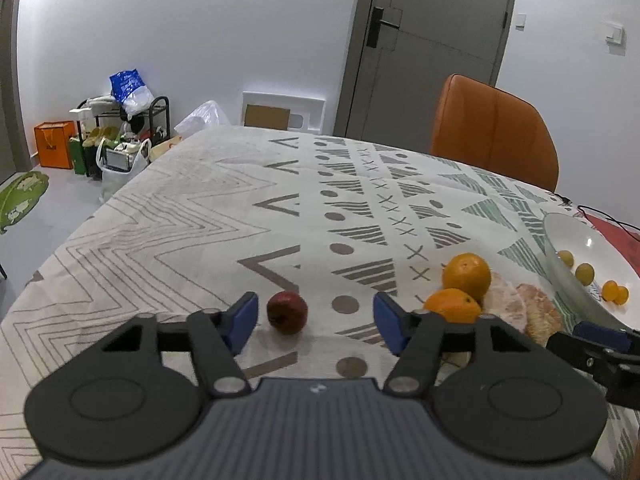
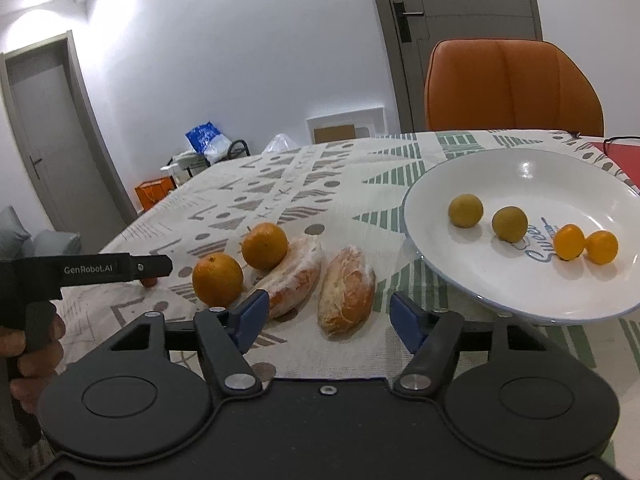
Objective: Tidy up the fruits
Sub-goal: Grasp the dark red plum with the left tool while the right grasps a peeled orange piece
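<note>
Left wrist view
Your left gripper [image 1: 316,322]: nearest the lens, its jaws stand partly apart and grip nothing.
Red fruit [image 1: 287,312]: sits on the tabletop [image 1: 192,216] between the jaws, close to the left pad; you cannot tell if the pad touches it.
Oranges: one [image 1: 467,276] stands behind a nearer one [image 1: 452,306], both to the right of the right pad, touching or nearly so.
Peeled segments: two pale pieces [image 1: 538,314] lie just right of the oranges.
Plate [image 1: 560,228]: white, at the right edge, holding two greenish fruits [image 1: 585,273] and two small orange ones [image 1: 615,293].
Your right gripper [image 1: 600,344]: only a dark part with a blue pad shows at the right edge.
Chair [image 1: 494,132]: orange, behind the tabletop.

Right wrist view
Your right gripper [image 2: 324,320]: jaws partly apart, nothing gripped.
Segment [image 2: 346,292]: lies between the jaws, clear of both pads.
Second segment [image 2: 294,276]: just left of it, against the far orange [image 2: 265,245]; its near end is beside the left pad.
Near orange [image 2: 217,279]: left of the left pad.
Plate [image 2: 432,196]: right of the segments, with four small fruits in a row.
Your left hand [image 2: 30,344]: holds the left gripper at the left edge.
</note>
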